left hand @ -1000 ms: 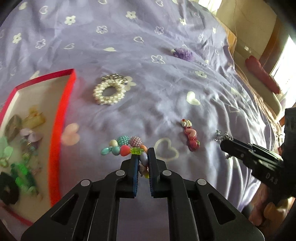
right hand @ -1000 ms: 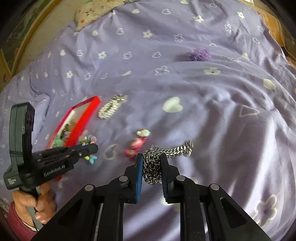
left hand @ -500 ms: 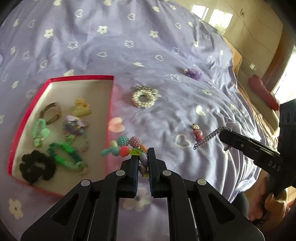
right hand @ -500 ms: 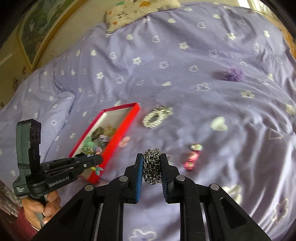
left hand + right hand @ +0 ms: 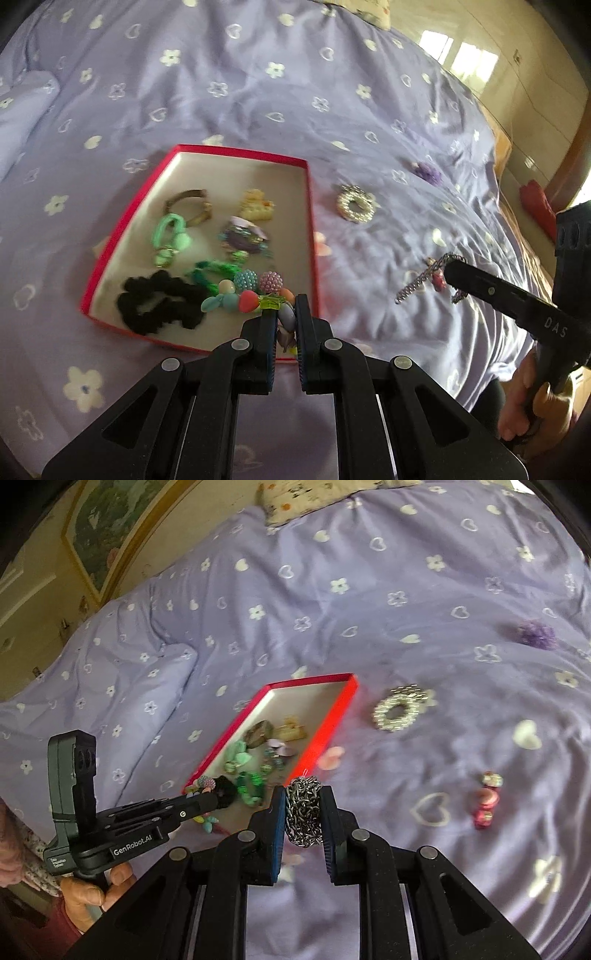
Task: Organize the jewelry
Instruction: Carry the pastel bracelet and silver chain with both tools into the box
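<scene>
My left gripper (image 5: pixel 285 314) is shut on a colourful bead bracelet (image 5: pixel 246 295) and holds it above the near right corner of the red box (image 5: pixel 312 236). The box holds a black scrunchie (image 5: pixel 155 306), green pieces and other jewelry. My right gripper (image 5: pixel 303 805) is shut on a silver chain (image 5: pixel 303 814), lifted off the bed to the right of the box (image 5: pixel 332 716). The chain also shows hanging from the right gripper in the left wrist view (image 5: pixel 417 282). The left gripper shows in the right wrist view (image 5: pixel 207 801).
On the purple bedspread (image 5: pixel 258 92) lie a pearl bracelet (image 5: pixel 355 204), a pink charm piece (image 5: pixel 487 805) and a purple fuzzy piece (image 5: pixel 535 633). A pillow (image 5: pixel 314 498) lies at the far end. A wooden bed edge (image 5: pixel 502 147) is at the right.
Both grippers lifted their pieces off the bed and rose. The left one moved left over the box corner; the right one carried the chain toward the box.
</scene>
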Motion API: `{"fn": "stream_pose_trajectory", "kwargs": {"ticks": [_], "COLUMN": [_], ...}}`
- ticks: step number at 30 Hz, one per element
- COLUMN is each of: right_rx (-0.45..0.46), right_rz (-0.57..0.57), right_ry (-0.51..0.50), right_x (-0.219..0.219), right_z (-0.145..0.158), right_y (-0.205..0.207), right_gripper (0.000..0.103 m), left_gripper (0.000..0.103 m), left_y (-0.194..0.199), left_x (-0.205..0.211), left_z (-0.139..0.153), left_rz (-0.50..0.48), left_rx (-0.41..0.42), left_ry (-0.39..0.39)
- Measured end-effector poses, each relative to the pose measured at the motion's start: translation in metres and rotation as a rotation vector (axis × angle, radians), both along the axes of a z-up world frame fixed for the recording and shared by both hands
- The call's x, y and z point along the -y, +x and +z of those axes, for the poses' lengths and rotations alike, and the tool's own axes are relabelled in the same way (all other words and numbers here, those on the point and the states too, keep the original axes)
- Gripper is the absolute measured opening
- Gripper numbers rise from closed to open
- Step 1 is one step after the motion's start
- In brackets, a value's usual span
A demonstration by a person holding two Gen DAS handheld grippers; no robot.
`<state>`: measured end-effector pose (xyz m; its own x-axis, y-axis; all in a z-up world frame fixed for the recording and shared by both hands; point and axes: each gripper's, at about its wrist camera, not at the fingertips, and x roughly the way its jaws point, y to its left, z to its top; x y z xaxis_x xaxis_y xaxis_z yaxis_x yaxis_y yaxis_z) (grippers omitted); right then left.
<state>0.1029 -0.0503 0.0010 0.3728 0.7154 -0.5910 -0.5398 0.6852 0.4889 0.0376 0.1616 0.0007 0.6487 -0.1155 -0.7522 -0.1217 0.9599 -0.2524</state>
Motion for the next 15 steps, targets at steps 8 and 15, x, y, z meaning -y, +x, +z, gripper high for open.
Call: {"fn": "stream_pose_trajectory", "kwargs": {"ticks": [8,15], "right_rx": [0.007,0.011], "right_rz": [0.066,0.116], "right_ry": [0.0,0.022], "right_x": [-0.035,-0.062], "right_z": [0.004,0.011], "right_y": [-0.004,-0.004], "right_gripper": [0.018,0.018], "left_gripper": [0.008,0.008], "left_y": [-0.009,-0.012], "left_x": [-0.029,-0.049], "left_z": [-0.002,-0.006], "left_rz": [0.058,0.091], "left_rx": [0.0,-0.004], "left_ry": [-0.007,-0.006]}}
